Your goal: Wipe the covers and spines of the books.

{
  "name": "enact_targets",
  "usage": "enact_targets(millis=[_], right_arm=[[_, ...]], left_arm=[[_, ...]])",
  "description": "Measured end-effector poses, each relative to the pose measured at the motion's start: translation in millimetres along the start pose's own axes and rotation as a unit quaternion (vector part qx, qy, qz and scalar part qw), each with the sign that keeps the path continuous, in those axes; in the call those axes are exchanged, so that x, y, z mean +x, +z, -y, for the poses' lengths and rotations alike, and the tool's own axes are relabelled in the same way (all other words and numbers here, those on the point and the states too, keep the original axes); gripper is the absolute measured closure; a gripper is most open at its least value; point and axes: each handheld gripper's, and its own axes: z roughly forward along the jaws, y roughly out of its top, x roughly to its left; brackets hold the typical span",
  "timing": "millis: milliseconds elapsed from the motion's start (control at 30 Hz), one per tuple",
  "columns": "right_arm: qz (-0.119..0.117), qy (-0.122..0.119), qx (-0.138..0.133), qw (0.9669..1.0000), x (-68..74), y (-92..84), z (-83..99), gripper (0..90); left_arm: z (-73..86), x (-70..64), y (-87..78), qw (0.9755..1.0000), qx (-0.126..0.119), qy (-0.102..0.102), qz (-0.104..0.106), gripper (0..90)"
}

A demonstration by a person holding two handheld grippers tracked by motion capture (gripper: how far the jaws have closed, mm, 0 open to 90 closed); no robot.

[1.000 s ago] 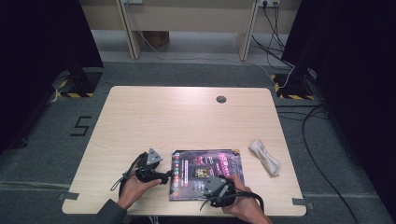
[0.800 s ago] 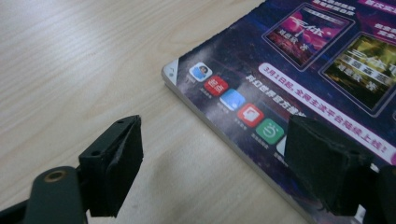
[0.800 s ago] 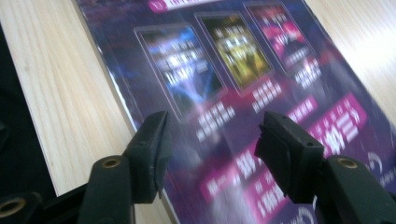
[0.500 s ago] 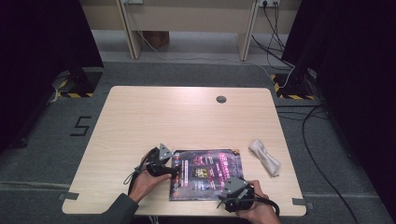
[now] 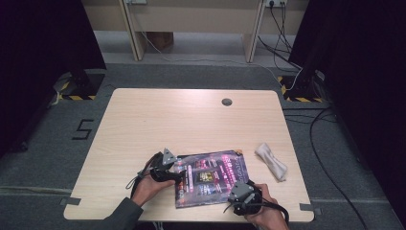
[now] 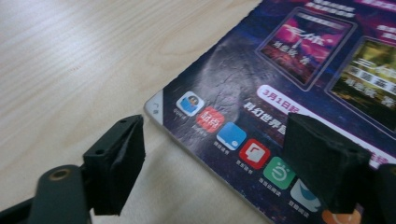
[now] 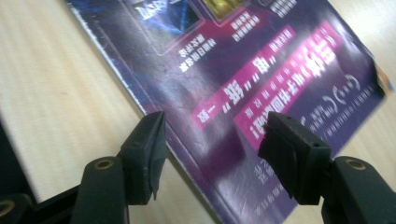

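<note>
Two hand-held grippers poised over a glossy purple magazine (image 5: 212, 177) lying flat near the front edge of a pale wooden table (image 5: 191, 120), cover up, printed with pink headlines and rows of small app icons. Left gripper (image 5: 178, 176) at the magazine's left edge in the high view, held by a hand (image 5: 148, 187) in a dark sleeve; seen in the left gripper view (image 6: 215, 163) with jaws spread wide, one black pad over bare wood, the other over the cover, the rounded corner of the magazine between them, nothing clamped. Right gripper (image 5: 238, 190) at the magazine's near right corner in the high view, resting in the other hand (image 5: 265, 215); seen in the right gripper view (image 7: 212, 140) with jaws just opened wider, straddling the near edge of the cover, pads apart from the paper, nothing gripped. Crumpled white cloth (image 5: 271, 161) lying on the table just right of the magazine, clear of it. Small round grommet (image 5: 227, 101) set into the tabletop toward the far edge, well apart from the work.
</note>
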Motion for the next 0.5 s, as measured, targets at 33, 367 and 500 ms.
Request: enact_targets(millis=[33,367,500], right_arm=[[0.005,0.001,0.000,1.0000,-1.5,0.7,-0.2,39.6],[0.044,0.051,-0.006,0.9977,-40.3,23.2,-9.6,37.7],[0.054,0.072,-0.006,0.9959,-55.3,36.0,-17.0,35.8]], left_arm=[[2.3,-0.7,-2.7,1.0000,0.002,-0.003,-0.001,21.4],[11.6,-12.0,-17.2,0.9996,0.011,0.005,-0.025,22.5],[13.1,-17.0,-19.3,0.9994,0.007,0.008,-0.033,26.1]])
